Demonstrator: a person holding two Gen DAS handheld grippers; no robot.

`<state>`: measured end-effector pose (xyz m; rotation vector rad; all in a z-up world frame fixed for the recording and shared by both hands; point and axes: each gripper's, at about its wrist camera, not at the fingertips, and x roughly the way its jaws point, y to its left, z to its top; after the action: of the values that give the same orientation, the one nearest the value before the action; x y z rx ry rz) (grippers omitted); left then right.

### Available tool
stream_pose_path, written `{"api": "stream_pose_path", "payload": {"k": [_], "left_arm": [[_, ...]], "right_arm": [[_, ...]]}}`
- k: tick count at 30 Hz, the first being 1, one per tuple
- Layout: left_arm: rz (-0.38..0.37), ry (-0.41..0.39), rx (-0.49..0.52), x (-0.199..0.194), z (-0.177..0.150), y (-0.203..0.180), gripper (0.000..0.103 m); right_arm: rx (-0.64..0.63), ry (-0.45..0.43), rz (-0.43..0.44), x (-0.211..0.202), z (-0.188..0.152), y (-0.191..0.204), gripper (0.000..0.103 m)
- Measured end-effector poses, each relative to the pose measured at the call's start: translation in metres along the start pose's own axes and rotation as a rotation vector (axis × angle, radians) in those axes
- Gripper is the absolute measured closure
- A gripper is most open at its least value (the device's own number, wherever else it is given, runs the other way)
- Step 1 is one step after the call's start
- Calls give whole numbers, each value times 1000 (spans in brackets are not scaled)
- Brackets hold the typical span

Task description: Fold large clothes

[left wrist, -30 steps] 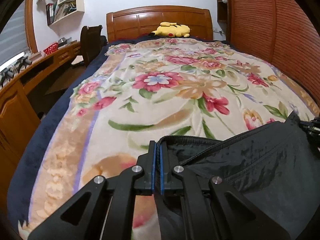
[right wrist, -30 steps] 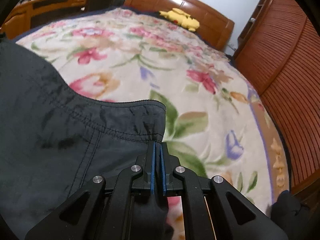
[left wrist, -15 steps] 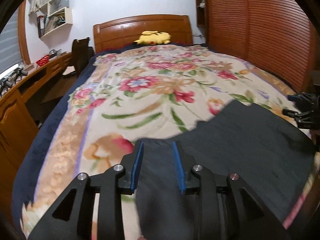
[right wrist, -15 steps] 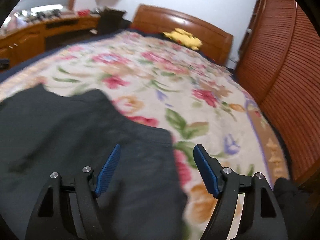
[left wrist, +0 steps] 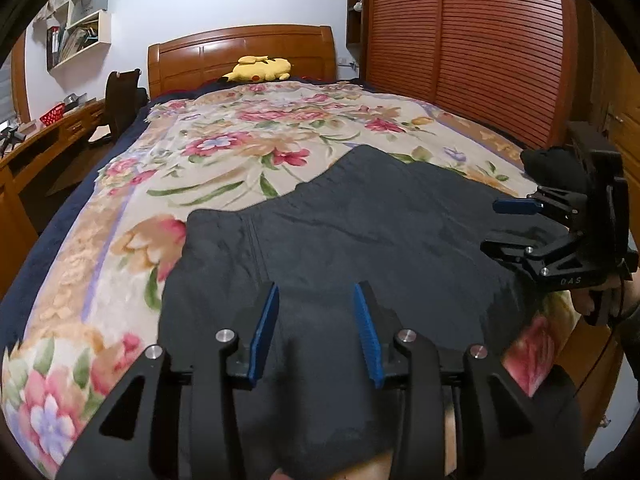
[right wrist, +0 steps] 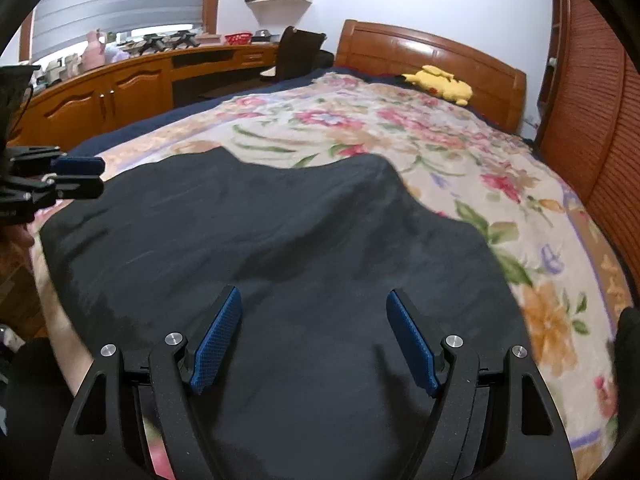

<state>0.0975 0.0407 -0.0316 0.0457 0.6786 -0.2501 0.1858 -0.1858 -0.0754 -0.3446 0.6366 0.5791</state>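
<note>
Dark garment (left wrist: 360,240) laid flat on floral bedspread (left wrist: 224,152), ahead of both grippers.
Left gripper (left wrist: 316,328) jaws opening, nothing held; right gripper (right wrist: 314,340) wide apart, empty. Advise smoothing ripples, then gripping matching near corners before folding.

Bed (left wrist: 240,52), wooden headboard: floral blanket (left wrist: 224,152) spread over it; dark garment (left wrist: 360,232) lying flat at the near end; yellow plush toy (left wrist: 260,69) by the headboard

A home bedroom: wooden bed (left wrist: 240,54) (floral blanket (left wrist: 240,148)), louvred wardrobe (left wrist: 460,40), desk (right wrist: 120,84).
</note>
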Motion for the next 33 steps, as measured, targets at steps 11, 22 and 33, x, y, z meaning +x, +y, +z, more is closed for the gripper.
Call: {"api": "stream_pose_path", "payload": {"k": [11,22,33], "left_arm": [[13,37,-68,10,-47,-6,64],[32,-11,-105,2,-55,-20,63],[43,-48,-39,-4,-59,-60,62]], "right_arm": [[62,-5,42,-2,-29,16,26],[32,17,-1,13,-51,27,26],[71,-21,-84,-28,-50,-3,26]]}}
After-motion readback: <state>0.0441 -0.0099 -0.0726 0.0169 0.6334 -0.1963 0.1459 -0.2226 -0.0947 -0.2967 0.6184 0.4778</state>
